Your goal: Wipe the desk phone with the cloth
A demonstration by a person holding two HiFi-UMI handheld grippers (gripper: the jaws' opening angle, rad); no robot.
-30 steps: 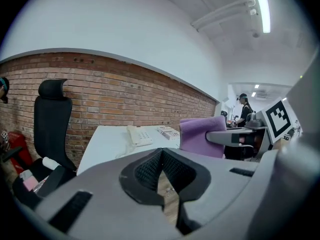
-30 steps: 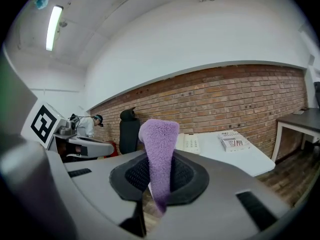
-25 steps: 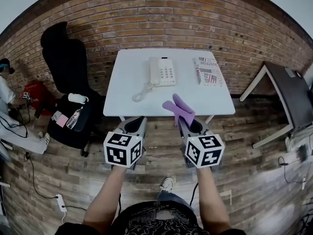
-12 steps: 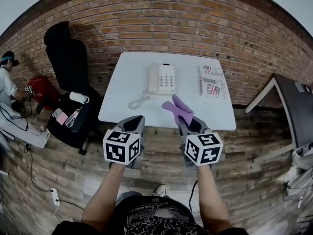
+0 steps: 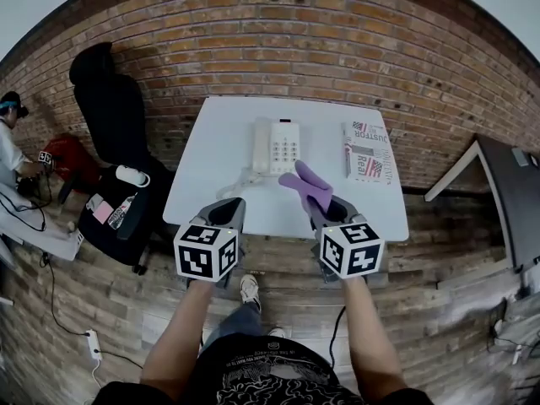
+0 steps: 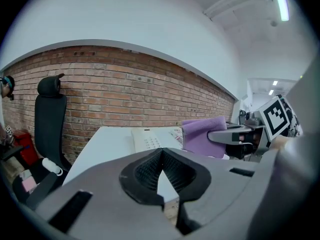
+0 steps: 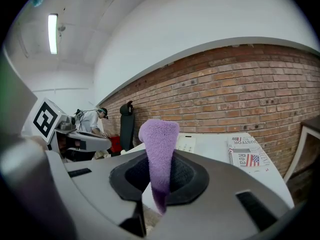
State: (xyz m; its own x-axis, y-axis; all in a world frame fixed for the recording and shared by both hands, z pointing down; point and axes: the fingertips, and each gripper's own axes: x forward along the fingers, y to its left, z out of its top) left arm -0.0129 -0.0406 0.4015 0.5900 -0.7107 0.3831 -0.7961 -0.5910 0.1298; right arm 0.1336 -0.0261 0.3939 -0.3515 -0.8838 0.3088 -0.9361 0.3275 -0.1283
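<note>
Nearest the person, above the table's front edge, the left gripper has its jaws pressed together with nothing between them. Just to its right, the right gripper is clamped on a purple cloth, which sticks up past its jaws. Farther back, the desk phone lies near the white table's middle, apart from both grippers, with a folded newspaper to its right. Behind the table runs a brick wall.

Two grippers (left gripper, right gripper), one desk phone, one cloth, one newspaper, one chair
</note>
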